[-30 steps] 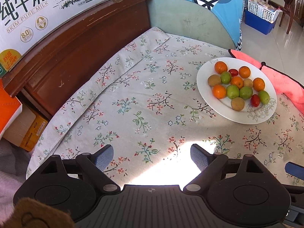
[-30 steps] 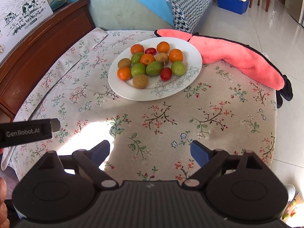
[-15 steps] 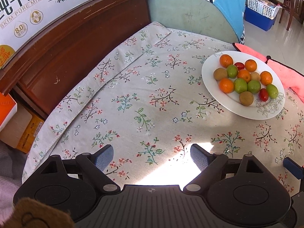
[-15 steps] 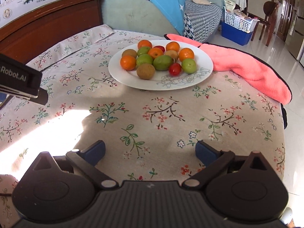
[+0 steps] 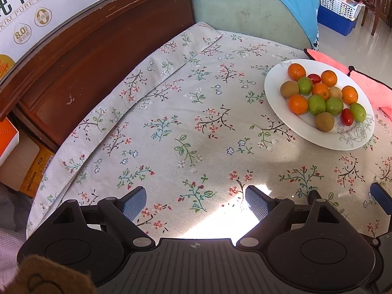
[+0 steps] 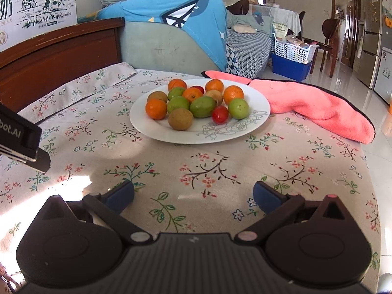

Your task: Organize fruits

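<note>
A white plate (image 5: pixel 303 126) (image 6: pixel 169 132) on the flowered tablecloth holds several fruits: oranges (image 6: pixel 156 108), green fruits (image 6: pixel 202 106), brown kiwi-like ones (image 6: pixel 180 119) and small red tomatoes (image 6: pixel 220 114). My left gripper (image 5: pixel 196 196) hovers open over bare cloth, well to the left of the plate and short of it. My right gripper (image 6: pixel 193 193) is open wide and low over the cloth, with the plate straight ahead. Neither holds anything. The left gripper's body (image 6: pixel 19 137) shows at the right wrist view's left edge.
A pink towel (image 6: pixel 318 107) lies right of the plate at the table's edge. A wooden headboard (image 5: pixel 85 56) with a milk carton box (image 5: pixel 49 0) runs along the left. A sofa with blue bedding (image 6: pixel 171 24) stands behind. Tiled floor and a blue bin (image 6: pixel 289 67) lie to the right.
The right gripper sank toward the table and tipped up to a flatter view of the plate; its jaws spread a little wider. The left gripper dropped slightly, still open.
</note>
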The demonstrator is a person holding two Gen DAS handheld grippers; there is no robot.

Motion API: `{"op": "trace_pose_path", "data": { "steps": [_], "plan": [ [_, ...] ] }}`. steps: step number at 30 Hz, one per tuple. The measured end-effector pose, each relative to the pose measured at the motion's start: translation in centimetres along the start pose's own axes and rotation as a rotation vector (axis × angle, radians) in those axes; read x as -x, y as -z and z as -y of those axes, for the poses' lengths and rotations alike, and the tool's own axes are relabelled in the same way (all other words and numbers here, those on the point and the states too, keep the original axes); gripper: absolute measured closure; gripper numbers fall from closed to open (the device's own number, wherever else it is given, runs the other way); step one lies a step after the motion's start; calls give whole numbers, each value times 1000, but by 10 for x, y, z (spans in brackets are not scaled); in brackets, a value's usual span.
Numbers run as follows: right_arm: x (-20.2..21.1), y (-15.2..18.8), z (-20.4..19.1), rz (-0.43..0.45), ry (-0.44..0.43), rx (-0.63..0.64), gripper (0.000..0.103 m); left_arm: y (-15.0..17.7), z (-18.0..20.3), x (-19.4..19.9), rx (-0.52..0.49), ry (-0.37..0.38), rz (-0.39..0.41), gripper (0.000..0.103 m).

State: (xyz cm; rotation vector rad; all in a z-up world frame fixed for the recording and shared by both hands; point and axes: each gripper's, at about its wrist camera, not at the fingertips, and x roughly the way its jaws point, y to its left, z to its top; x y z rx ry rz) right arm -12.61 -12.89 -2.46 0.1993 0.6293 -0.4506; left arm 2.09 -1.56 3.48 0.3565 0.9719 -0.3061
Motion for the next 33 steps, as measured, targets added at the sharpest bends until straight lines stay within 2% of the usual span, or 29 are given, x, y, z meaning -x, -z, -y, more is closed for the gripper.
{"op": "trace_pose_path", "data": {
  "steps": [8,18,33],
  "plan": [
    [-1,0,0,1,-2,2,1,2,1,-2,-24,-28,18,13],
    [0,1,0,2,-2,3,1,5,-7,-4,-12,-9,-7,13],
    [0,1,0,2,-2,3,1,12,-10,-25,-16,-26,-40,13]
  ]
}}
